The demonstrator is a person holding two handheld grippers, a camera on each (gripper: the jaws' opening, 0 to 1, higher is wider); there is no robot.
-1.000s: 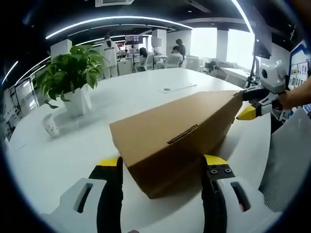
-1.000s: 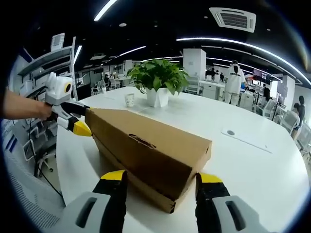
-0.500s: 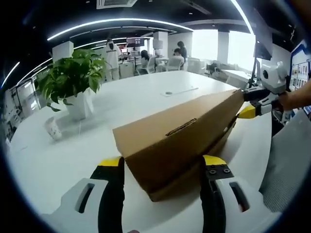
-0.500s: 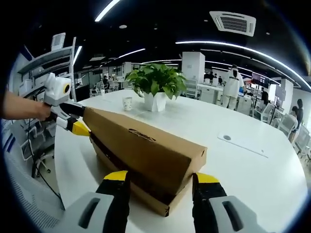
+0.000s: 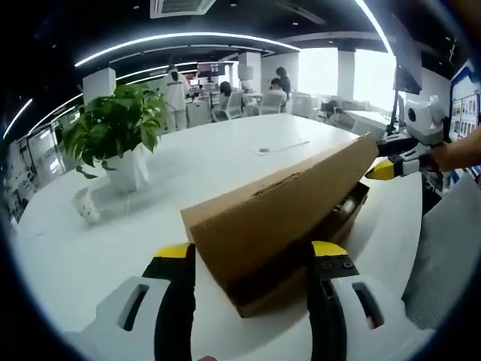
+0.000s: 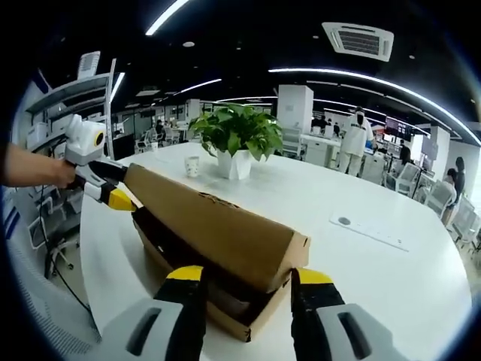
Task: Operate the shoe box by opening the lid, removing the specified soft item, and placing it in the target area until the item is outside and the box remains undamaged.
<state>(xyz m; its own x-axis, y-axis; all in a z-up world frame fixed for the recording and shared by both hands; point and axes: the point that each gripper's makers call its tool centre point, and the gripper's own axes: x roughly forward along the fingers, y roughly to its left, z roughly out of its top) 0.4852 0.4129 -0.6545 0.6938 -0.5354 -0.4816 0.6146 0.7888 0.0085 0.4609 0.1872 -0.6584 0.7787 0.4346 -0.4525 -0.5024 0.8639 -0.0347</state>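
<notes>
2 grippers, left gripper (image 5: 244, 259) and right gripper (image 6: 240, 278), stand wide astride opposite ends of the shoe box (image 6: 218, 259) on the table (image 5: 105, 248), its lid (image 5: 278, 218) half-raised; uneven lifting could tear the hinge.

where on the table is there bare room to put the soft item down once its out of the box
Widest bare patch: the white table between the shoe box and the flat strip. Another lies between the box and the potted plant. It is crowded near the plant and paper cup, and at both box ends, where the left gripper and right gripper work.
</notes>
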